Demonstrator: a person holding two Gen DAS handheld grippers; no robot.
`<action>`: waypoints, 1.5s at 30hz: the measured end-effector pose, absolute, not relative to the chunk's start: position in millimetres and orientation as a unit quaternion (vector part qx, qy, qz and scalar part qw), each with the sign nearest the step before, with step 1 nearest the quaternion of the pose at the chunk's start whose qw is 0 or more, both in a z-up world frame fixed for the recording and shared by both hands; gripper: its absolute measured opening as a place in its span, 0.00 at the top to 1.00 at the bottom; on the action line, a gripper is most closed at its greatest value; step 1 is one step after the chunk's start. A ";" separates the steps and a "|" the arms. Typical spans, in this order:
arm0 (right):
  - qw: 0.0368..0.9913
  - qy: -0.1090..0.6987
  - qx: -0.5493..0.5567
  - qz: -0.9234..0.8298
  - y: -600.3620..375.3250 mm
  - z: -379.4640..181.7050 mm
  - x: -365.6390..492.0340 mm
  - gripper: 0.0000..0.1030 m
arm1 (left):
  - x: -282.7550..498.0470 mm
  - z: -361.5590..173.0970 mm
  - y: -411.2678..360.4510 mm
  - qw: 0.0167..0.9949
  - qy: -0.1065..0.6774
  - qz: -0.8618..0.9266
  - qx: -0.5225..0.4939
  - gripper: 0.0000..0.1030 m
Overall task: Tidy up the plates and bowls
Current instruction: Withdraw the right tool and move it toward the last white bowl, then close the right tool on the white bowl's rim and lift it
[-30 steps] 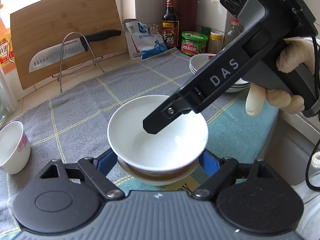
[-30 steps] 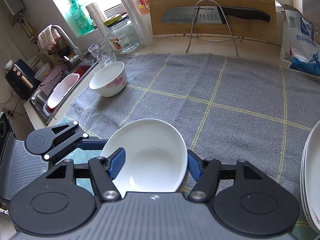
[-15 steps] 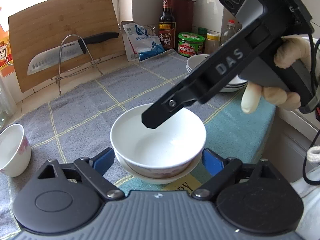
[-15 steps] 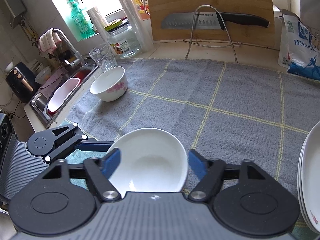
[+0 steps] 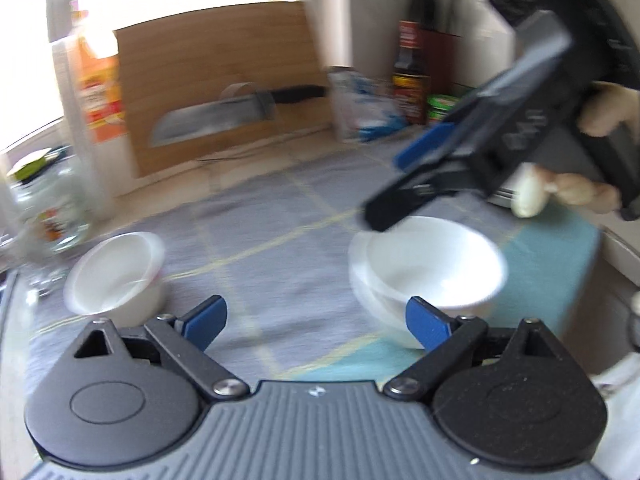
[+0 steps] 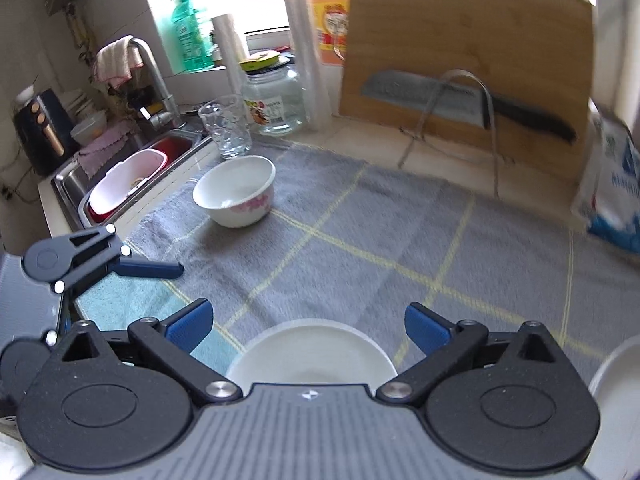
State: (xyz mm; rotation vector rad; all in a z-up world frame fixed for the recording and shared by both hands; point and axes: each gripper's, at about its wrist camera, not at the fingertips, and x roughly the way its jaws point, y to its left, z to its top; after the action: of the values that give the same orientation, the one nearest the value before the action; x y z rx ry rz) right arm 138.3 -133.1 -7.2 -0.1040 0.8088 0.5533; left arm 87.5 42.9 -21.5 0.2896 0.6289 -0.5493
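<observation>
Two white bowls sit nested as a stack (image 5: 428,272) on the grey checked cloth (image 5: 280,216). My right gripper (image 5: 400,176) hovers just above the stack's far rim, its jaws opening and both pads clear of the bowl. In the right wrist view the stack (image 6: 312,352) lies low between that gripper's (image 6: 308,324) spread fingers. My left gripper (image 5: 316,320) is also opening, with only cloth in its gap; the stack lies beside its right fingertip. A small white bowl with pink flowers (image 6: 236,192) stands alone near the sink; it shows at the left in the blurred left wrist view (image 5: 116,276).
A stack of white plates (image 6: 616,380) sits at the right. A wooden cutting board (image 6: 460,52) and a knife on a wire rack (image 6: 460,104) stand at the back. A glass (image 6: 226,128) and a jar (image 6: 276,100) border the sink (image 6: 132,168). Sauce bottles (image 5: 408,76) fill the back corner.
My right gripper let go of the top bowl's rim, opened wide and drew back upward. The left gripper opened wider and swung left, so the stack now lies to its right.
</observation>
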 end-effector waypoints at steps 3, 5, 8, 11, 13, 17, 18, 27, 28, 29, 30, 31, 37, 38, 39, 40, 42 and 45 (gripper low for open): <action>0.881 0.379 -0.072 0.274 -112.0 -0.6 146.7 0.00 | 100.3 -24.2 67.1 0.921 0.298 -0.213 0.131 0.07; 0.880 0.375 -0.086 0.278 -96.9 2.6 153.1 0.00 | 109.3 -26.7 81.5 0.930 0.293 -0.181 0.130 0.07; 0.878 0.370 -0.109 0.284 -73.1 6.1 164.3 0.00 | 121.9 -30.8 102.0 0.936 0.291 -0.150 0.128 0.07; 0.873 0.369 -0.123 0.294 -51.0 8.1 176.2 0.00 | 133.7 -35.0 119.4 0.940 0.290 -0.134 0.124 0.07; 0.870 0.369 -0.130 0.300 -37.3 8.9 184.1 0.00 | 142.7 -38.4 127.7 0.940 0.291 -0.129 0.122 0.07; 0.865 0.373 -0.140 0.306 -16.3 8.4 200.6 0.00 | 161.4 -48.0 138.5 0.938 0.297 -0.135 0.120 0.07; 0.863 0.375 -0.140 0.307 -12.2 7.6 205.7 0.00 | 164.7 -50.5 139.1 0.937 0.298 -0.137 0.120 0.07; 0.845 0.410 -0.121 0.320 14.6 -10.6 257.0 0.00 | 195.9 -71.8 143.7 0.930 0.312 -0.164 0.106 0.07; 0.843 0.414 -0.121 0.322 17.3 -13.9 262.8 0.01 | 198.1 -73.0 143.9 0.929 0.314 -0.166 0.104 0.07; 0.840 0.419 -0.121 0.322 19.9 -17.4 269.0 0.01 | 199.7 -74.3 143.8 0.928 0.314 -0.169 0.103 0.07; 0.837 0.424 -0.120 0.323 21.9 -21.1 274.7 0.01 | 201.2 -75.2 143.7 0.928 0.314 -0.173 0.102 0.07; 0.835 0.429 -0.120 0.325 23.8 -24.9 280.1 0.03 | 201.8 -75.7 143.5 0.927 0.315 -0.175 0.101 0.07; 0.820 0.451 -0.114 0.334 33.0 -43.5 304.3 0.11 | 205.6 -75.6 146.9 0.928 0.310 -0.189 0.085 0.08; 0.817 0.454 -0.114 0.336 34.3 -45.9 306.8 0.12 | 206.5 -75.2 147.3 0.928 0.309 -0.192 0.083 0.09; 0.815 0.457 -0.113 0.338 35.6 -48.1 309.2 0.13 | 207.2 -74.8 147.3 0.928 0.309 -0.193 0.083 0.09; 0.813 0.460 -0.113 0.340 37.2 -49.8 311.3 0.14 | 207.7 -74.7 147.3 0.928 0.308 -0.193 0.082 0.09; 0.810 0.462 -0.115 0.341 39.8 -53.0 314.9 0.16 | 209.3 -74.0 147.4 0.928 0.307 -0.193 0.080 0.09; 0.807 0.466 -0.112 0.344 41.7 -56.9 321.2 0.17 | 209.4 -72.0 147.9 0.929 0.302 -0.198 0.076 0.09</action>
State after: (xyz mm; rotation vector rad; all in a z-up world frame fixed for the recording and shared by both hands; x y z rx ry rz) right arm 321.2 41.7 -56.9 -0.2405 0.9975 0.7353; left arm 209.4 147.9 -72.0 0.1563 0.6186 -0.4054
